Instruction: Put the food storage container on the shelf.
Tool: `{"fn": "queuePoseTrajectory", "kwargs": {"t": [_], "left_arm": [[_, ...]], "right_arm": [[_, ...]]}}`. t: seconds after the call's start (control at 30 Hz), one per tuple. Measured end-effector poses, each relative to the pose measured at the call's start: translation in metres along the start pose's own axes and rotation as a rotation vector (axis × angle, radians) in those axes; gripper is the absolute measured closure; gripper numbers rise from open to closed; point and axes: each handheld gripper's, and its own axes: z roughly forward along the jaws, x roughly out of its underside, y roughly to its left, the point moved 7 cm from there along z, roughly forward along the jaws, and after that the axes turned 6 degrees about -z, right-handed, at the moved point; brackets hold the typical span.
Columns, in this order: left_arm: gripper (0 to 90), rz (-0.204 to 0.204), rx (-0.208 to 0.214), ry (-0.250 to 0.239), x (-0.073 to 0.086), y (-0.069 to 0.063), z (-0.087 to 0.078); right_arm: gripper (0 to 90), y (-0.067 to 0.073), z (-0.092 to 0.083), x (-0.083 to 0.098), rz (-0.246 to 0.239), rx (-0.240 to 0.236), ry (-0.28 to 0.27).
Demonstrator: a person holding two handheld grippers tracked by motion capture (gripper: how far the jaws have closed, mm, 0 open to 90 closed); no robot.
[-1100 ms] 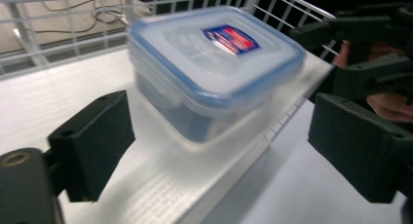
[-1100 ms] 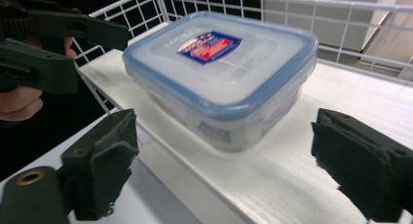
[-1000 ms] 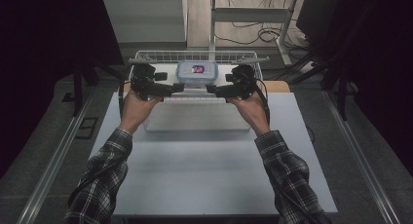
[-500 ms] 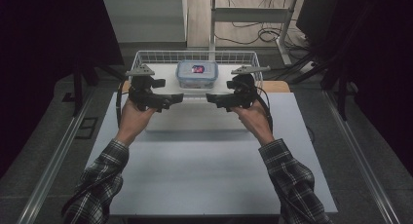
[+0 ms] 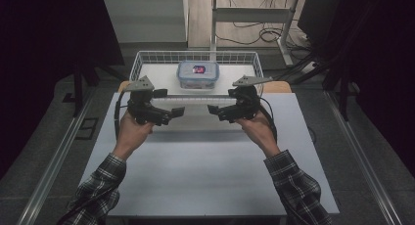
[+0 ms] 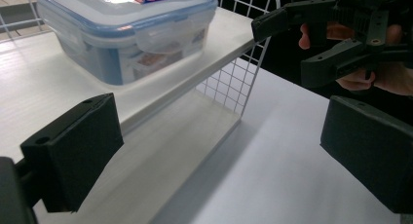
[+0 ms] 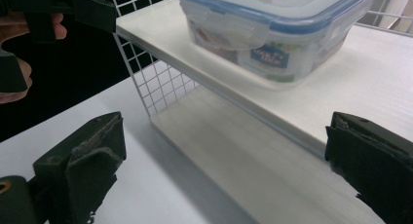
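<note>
A clear plastic box with a blue-rimmed lid [image 5: 198, 74] stands on the white shelf [image 5: 156, 76] of a wire rack [image 5: 142, 58] at the table's far side. My left gripper [image 5: 171, 101] and right gripper [image 5: 222, 101] hang in front of the rack, tips facing each other, both open after their jaws have just been opening, with nothing between them. In the left gripper view the box [image 6: 126, 29] sits above and beyond my open left gripper [image 6: 221, 151], and the right gripper [image 6: 331, 39] is across. The right gripper view has the box [image 7: 277, 29] above my open right gripper [image 7: 219, 170].
The rack has a lower white board [image 6: 160, 160] under the shelf, resting on the white table [image 5: 205, 181]. Wire mesh [image 7: 160, 83] closes the rack's ends. Dark floor, metal rails and cables surround the table.
Both hands have drawn back from the sides of the box toward the person and a little lower. The box has stayed on the shelf.
</note>
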Motion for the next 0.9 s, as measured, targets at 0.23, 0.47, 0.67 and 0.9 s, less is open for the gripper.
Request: {"fn": "queuePoseTrajectory", "kwargs": {"t": [0.23,0.47,0.67,0.9], "left_arm": [[0.0,0.019,0.004,0.015,0.013,-0.010,-0.002],[0.0,0.044,-0.006,0.032,0.027,-0.017,-0.002],[0.0,0.037,-0.004,0.043,0.044,-0.019,0.002],[0.0,0.027,0.003,0.053,0.063,-0.020,0.011]], "right_arm": [[1.0,0.009,-0.007,0.007,-0.024,-0.008,-0.011],[0.9,0.017,-0.010,0.017,-0.036,-0.009,-0.015],[0.9,0.020,-0.009,0.029,-0.042,-0.013,-0.007],[0.9,0.023,-0.008,0.042,-0.053,-0.011,0.002]]}}
